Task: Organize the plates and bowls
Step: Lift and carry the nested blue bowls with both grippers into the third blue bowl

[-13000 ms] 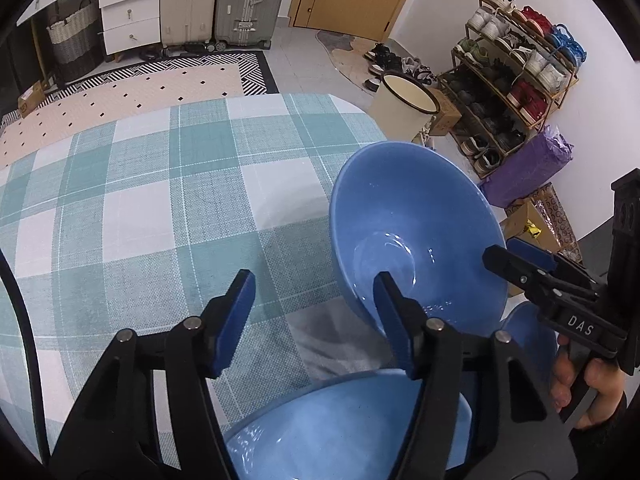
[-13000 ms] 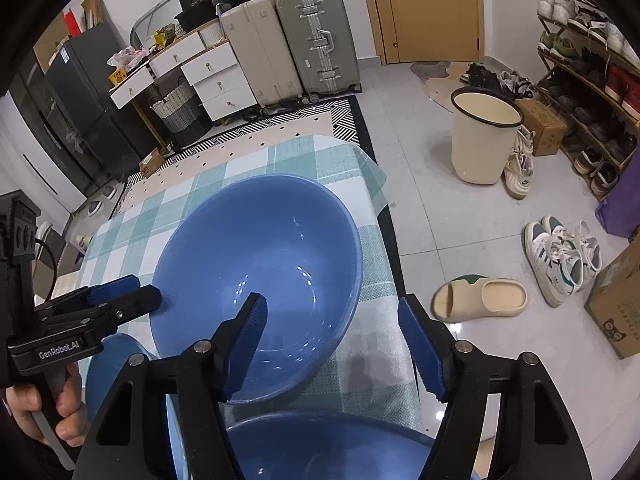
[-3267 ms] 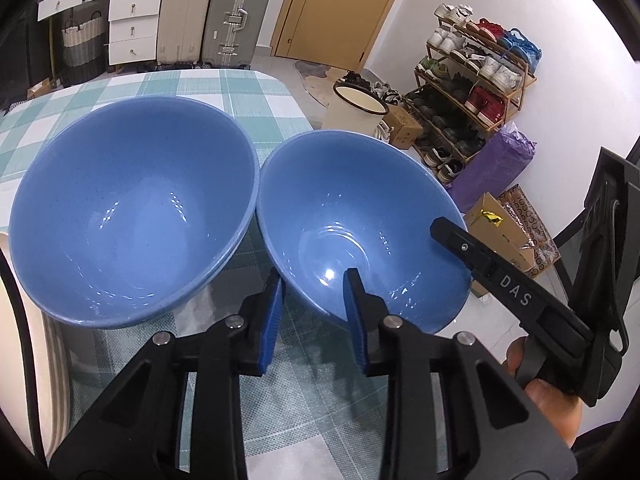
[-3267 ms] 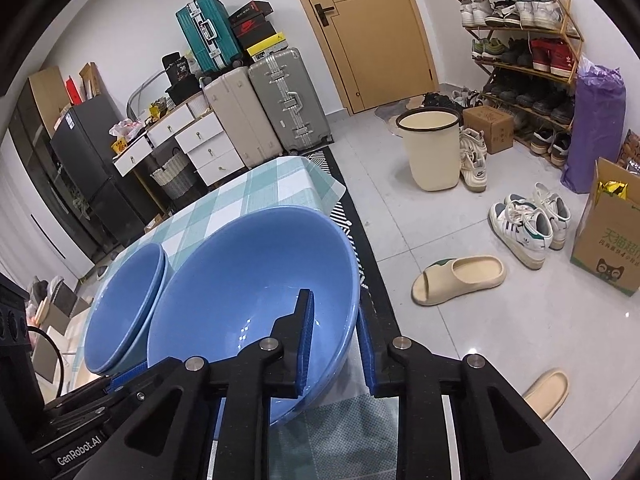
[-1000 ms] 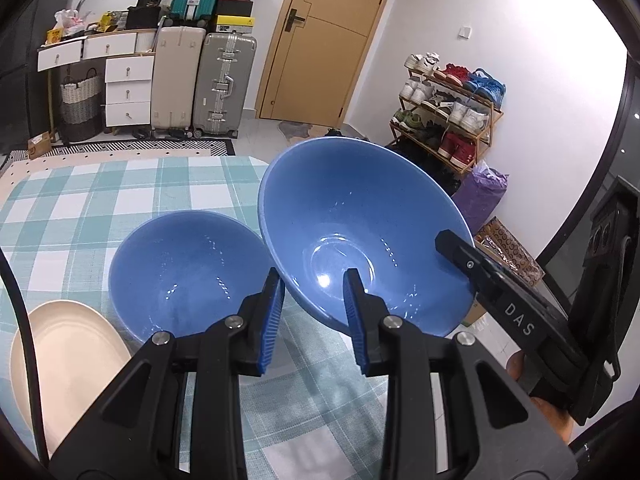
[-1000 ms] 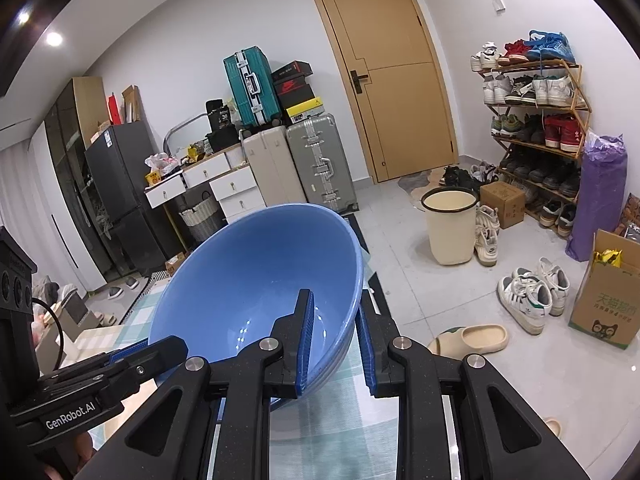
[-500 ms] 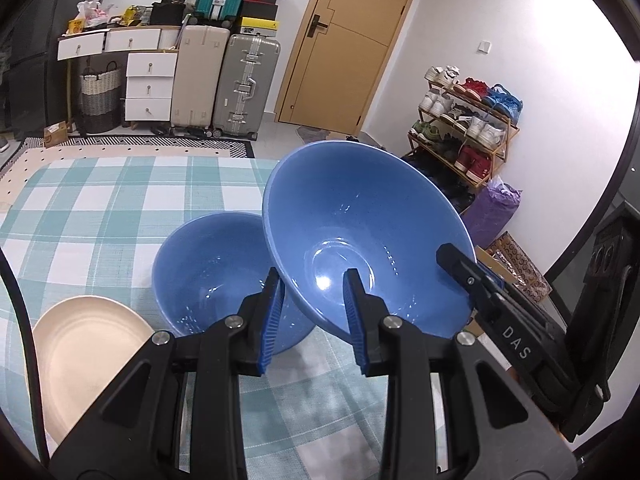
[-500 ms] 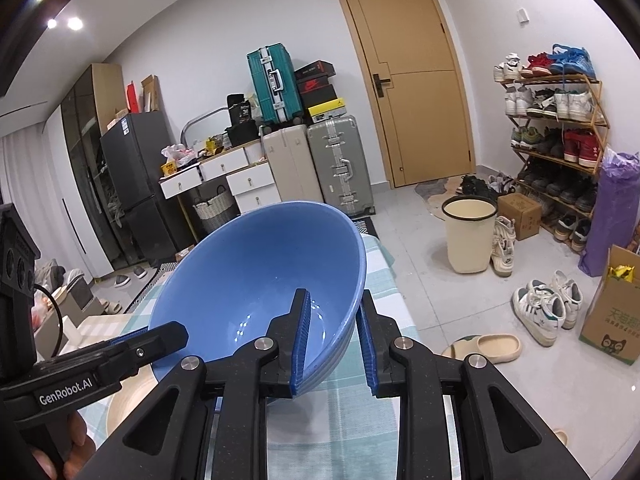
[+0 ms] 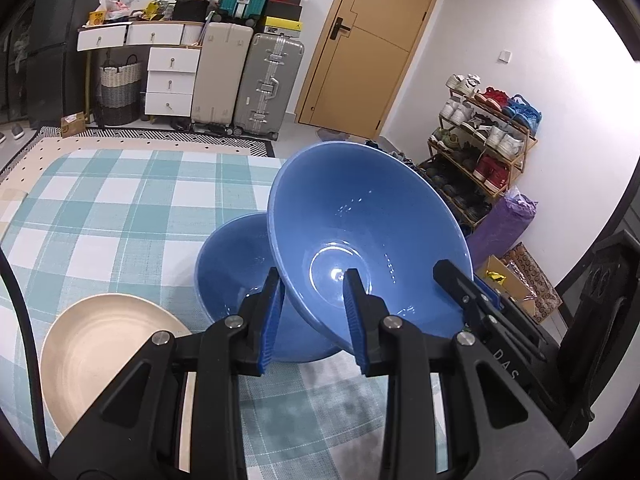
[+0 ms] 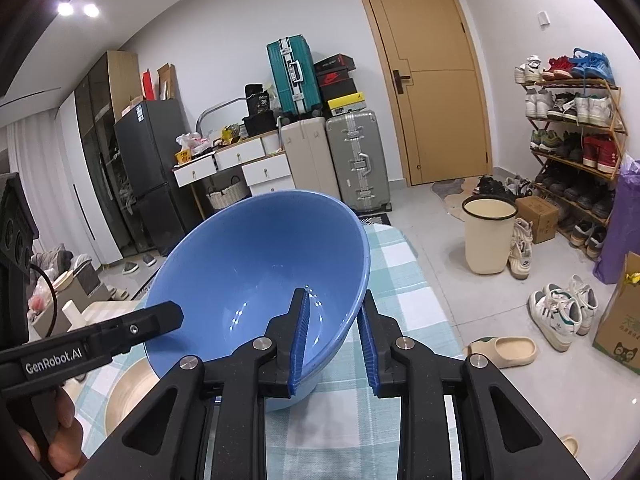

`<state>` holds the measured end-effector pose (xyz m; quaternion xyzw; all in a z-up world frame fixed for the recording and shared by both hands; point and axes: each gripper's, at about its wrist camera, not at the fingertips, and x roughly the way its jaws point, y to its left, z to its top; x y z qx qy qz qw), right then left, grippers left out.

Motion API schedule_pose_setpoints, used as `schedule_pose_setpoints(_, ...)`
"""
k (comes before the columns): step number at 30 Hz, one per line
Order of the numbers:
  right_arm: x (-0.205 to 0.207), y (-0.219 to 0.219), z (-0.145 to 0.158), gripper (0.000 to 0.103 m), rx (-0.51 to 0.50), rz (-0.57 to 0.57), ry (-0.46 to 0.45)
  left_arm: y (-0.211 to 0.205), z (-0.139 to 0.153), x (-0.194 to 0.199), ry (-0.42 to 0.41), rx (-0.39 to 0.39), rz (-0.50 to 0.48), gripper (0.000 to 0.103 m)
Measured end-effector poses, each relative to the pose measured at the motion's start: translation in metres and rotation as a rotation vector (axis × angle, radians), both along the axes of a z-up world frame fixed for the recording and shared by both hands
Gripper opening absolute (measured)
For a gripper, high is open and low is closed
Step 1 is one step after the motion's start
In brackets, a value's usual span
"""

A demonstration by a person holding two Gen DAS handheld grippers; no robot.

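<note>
Blue upper bowl [image 9: 368, 240] — pinched at opposite rim points by left hand-held gripper [image 9: 314, 320] and right hand-held gripper [image 10: 334, 340] — hangs tilted, just above and right of the second blue bowl [image 9: 236, 268] on the desk [image 9: 120, 208]; nesting needs a leftward, downward shift.

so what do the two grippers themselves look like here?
Both are black plastic hand-held clamps with silver screws and ribbed blue pads on the fingers. The left gripper has white "GenRobot.AI" lettering on its side; the right gripper reads "DAS". A black cable curves past the left one.
</note>
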<state>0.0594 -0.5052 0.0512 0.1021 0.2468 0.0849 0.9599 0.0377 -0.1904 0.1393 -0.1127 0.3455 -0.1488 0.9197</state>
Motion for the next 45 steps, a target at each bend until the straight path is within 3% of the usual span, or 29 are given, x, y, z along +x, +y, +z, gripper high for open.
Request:
schedule_pose_setpoints(24, 0.033, 0.023, -0.027, 0.025, 0.000, 0.043, 0.053, 0.027, -0.040, 0.033, 0.037, 0.022, 0.044, 0.027)
schedule_pose_setpoints(45, 0.064, 0.042, -0.057, 0.028, -0.061, 0.067, 0.116, 0.033, -0.078, 0.058, 0.084, 0.097, 0.070, 0.027)
